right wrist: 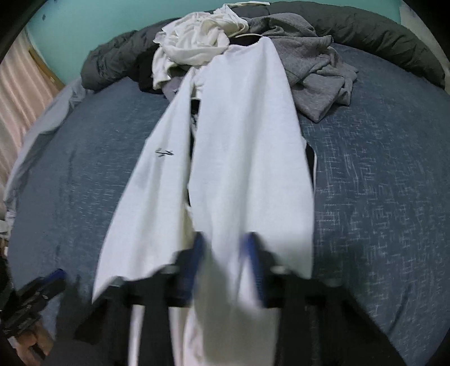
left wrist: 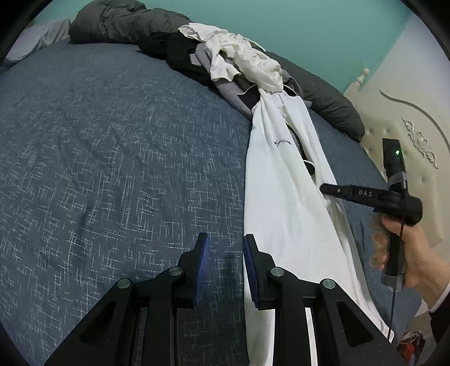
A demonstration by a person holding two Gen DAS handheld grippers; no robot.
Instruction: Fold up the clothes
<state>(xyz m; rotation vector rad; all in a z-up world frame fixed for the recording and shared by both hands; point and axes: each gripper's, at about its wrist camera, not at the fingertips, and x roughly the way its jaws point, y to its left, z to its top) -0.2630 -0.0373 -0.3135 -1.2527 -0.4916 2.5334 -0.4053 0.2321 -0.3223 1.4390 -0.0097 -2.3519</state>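
A long white garment (left wrist: pixel 281 183) (right wrist: pixel 247 154) with a small dark logo stretches from the clothes pile (left wrist: pixel 239 56) (right wrist: pixel 197 42) towards me across the blue bedspread (left wrist: pixel 112 140). My right gripper (right wrist: pixel 225 247) is blurred; a fold of the garment fills the gap between its blue pads and more cloth drapes over both fingers. In the left wrist view the right gripper (left wrist: pixel 323 188) meets the garment's right edge from the side. My left gripper (left wrist: pixel 226 247) is open over bare bedspread, and the garment's left edge runs under its right finger. It also shows in the right wrist view as a dark gripper (right wrist: pixel 47 284) at lower left.
A grey sweatshirt (right wrist: pixel 315 76) lies crumpled right of the pile. A dark rolled duvet (left wrist: pixel 118 22) (right wrist: pixel 365 28) lines the bed's far side below a teal wall. A cream padded headboard (left wrist: pixel 407 126) stands at right, and a hand (left wrist: pixel 413 259) holds the right gripper's handle.
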